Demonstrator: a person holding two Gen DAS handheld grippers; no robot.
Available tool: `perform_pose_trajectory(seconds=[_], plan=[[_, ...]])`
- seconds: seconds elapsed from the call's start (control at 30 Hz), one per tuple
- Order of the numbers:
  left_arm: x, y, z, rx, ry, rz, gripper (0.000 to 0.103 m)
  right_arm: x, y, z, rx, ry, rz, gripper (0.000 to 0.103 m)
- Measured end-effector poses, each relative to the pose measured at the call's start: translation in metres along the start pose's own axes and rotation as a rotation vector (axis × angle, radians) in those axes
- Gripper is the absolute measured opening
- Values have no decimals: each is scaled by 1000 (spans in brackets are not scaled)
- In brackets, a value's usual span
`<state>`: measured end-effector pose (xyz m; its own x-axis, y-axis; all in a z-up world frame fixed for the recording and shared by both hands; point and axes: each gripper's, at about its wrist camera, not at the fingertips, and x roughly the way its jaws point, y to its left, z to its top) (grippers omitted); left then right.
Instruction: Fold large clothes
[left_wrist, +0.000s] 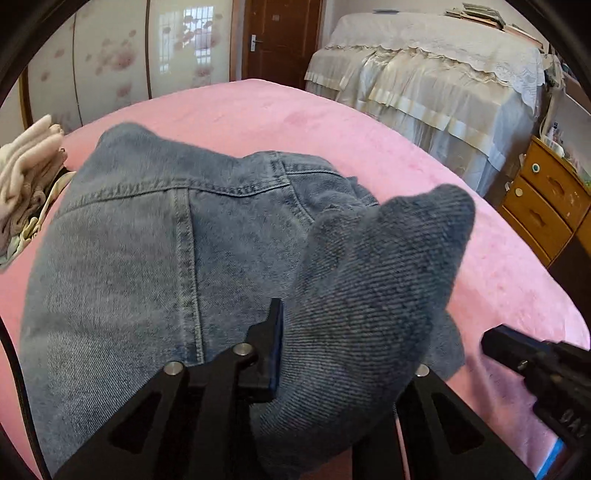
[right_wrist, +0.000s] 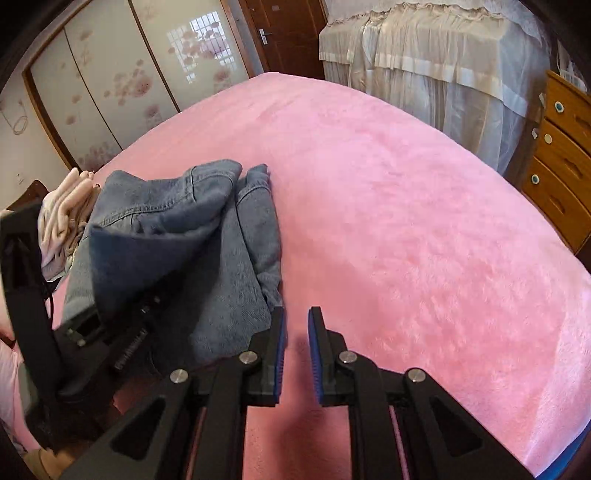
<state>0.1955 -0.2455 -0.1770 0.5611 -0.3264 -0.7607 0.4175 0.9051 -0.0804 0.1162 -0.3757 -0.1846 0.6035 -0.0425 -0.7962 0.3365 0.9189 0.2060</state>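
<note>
In the left wrist view, a blue denim jacket (left_wrist: 155, 236) is seen lying on the pink bed (left_wrist: 388, 155), near the bed's left edge. A corner of the jacket is pinched by the left gripper (left_wrist: 347, 354) and is lifted up in front of the camera. Only one of its fingers (left_wrist: 275, 332) can be seen; the other is hidden by the cloth. The jacket's long side runs away from the fingers toward the far end of the bed. A pile of pale clothes (left_wrist: 26, 173) is seen at the left edge. The tip of the right gripper (left_wrist: 509, 350) is seen low on the right, just beside the jacket.

In the right wrist view, the right gripper (right_wrist: 295, 350) is held over bare pink bed (right_wrist: 406, 221). Its fingers (right_wrist: 279, 347) are spread a little, and nothing is held. The jacket (right_wrist: 229, 266) lies to the left of these fingers, with its near edge just beside them. The left gripper (right_wrist: 103, 325) is nearer and is already holding it, so a small move left is probably needed by the right one.
</note>
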Motion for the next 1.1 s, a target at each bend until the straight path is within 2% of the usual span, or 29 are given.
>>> perform_pose_trajectory(seconds=[0.03, 0.07, 0.1, 0.13, 0.17, 0.2, 0.27, 0.3, 0.33, 0.4, 0.53, 0.6, 0.67, 0.77, 0.9, 0.93, 0.97, 1.0, 1.03, 1.1], plan=[[-1, 3, 3, -3, 17, -8, 19, 5, 3, 4, -1, 7, 12, 12], [-2, 3, 9, -7, 33, -26, 28, 5, 3, 6, 1, 13, 30, 12], [-4, 2, 19, -13, 57, -58, 43, 3, 3, 8, 5, 12, 51, 13], [-11, 1, 23, -19, 77, -88, 53, 3, 4, 12, 6, 11, 62, 13], [-19, 1, 23, -26, 89, -115, 71, 0, 7, 18, 5, 11, 78, 13], [-31, 1, 23, -32, 95, -151, 80, -2, 10, 23, 3, 8, 95, 15], [-56, 5, 27, -40, 89, -215, 81, -10, 17, 31, 0, -5, 119, 29], [-75, 11, 28, -47, 78, -242, 82, -14, 19, 35, 0, -12, 131, 42], [-87, 17, 29, -58, 66, -245, 82, -19, 20, 41, 4, -25, 142, 48], [-110, 41, 30, -105, 25, -214, 89, -27, 23, 50, 12, -33, 181, 52], [-118, 97, 28, -204, -6, -76, 91, -15, 33, 66, 25, 65, 276, 62], [-111, 127, 21, -270, 18, -13, 91, 2, 37, 70, 29, 129, 301, 62], [-105, 158, 8, -344, 45, -5, 91, 23, 40, 70, 35, 209, 307, 62], [-82, 183, -6, -402, 113, -57, 91, 52, 42, 68, 54, 317, 352, 62], [-53, 187, -16, -430, 152, -83, 90, 73, 44, 70, 70, 363, 386, 60], [-47, 188, -18, -434, 154, -101, 90, 76, 44, 70, 72, 365, 391, 52], [-43, 188, -19, -445, 155, -125, 90, 81, 46, 71, 61, 374, 386, 49], [-39, 187, -17, -452, 158, -141, 89, 85, 47, 71, 54, 383, 382, 35], [-36, 187, -18, -452, 157, -147, 88, 89, 48, 71, 52, 392, 388, 27], [-31, 181, -16, -437, 158, -144, 86, 87, 51, 69, 17, 372, 376, 21]])
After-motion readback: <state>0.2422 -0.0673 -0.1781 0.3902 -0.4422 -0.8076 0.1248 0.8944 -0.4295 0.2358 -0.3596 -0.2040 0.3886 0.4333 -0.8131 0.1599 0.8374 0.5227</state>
